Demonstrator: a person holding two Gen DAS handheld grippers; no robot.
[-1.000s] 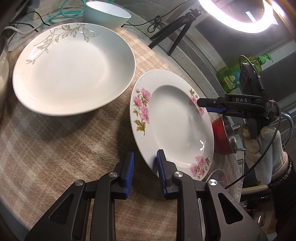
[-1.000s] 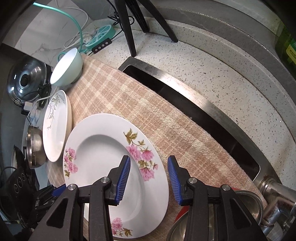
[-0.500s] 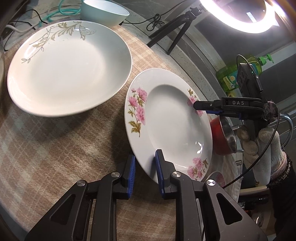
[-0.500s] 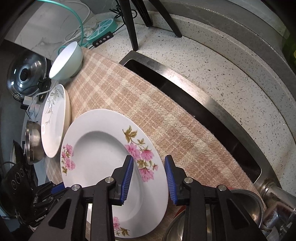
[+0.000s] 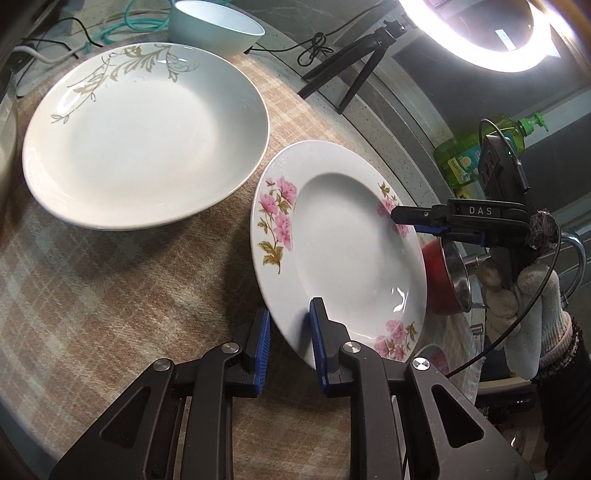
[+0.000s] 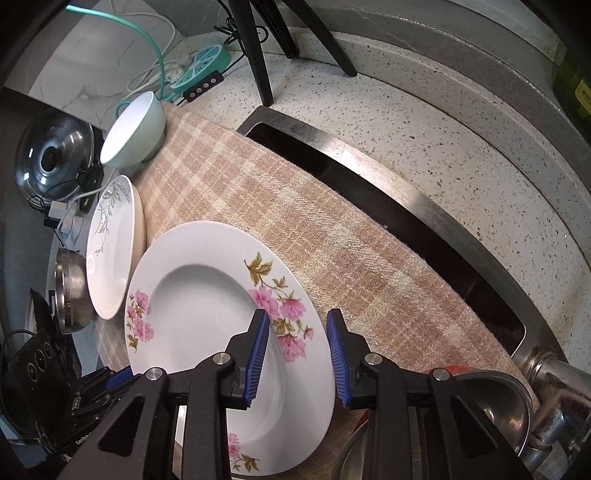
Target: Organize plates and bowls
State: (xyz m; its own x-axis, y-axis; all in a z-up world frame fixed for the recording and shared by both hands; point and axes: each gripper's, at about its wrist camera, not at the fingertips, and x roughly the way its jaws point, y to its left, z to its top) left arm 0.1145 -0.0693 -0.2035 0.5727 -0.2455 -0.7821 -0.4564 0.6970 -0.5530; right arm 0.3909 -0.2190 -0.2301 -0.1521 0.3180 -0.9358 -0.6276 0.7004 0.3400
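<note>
A white plate with pink flowers (image 5: 343,236) is tilted above the plaid cloth, held at two rims. My left gripper (image 5: 290,341) is shut on its near rim. My right gripper (image 6: 297,350) straddles the opposite rim of the same plate (image 6: 207,306), with a gap still showing between the pads and the plate; it also shows in the left wrist view (image 5: 402,216). A larger white plate with a grey-gold leaf pattern (image 5: 144,133) lies on the cloth to the left. A pale green bowl (image 5: 218,26) stands behind it.
A red-and-steel pot (image 5: 447,277) sits right of the flowered plate. A sink opening (image 6: 388,192), tripod legs (image 5: 343,70), a green soap bottle (image 5: 476,151), a power strip (image 6: 199,70) and steel lids (image 6: 48,158) surround the plaid cloth (image 5: 92,288).
My left gripper closed onto the flowered plate's rim. The plate has lifted and tilted, and both grippers moved slightly with it. My right jaws narrowed a little around the far rim.
</note>
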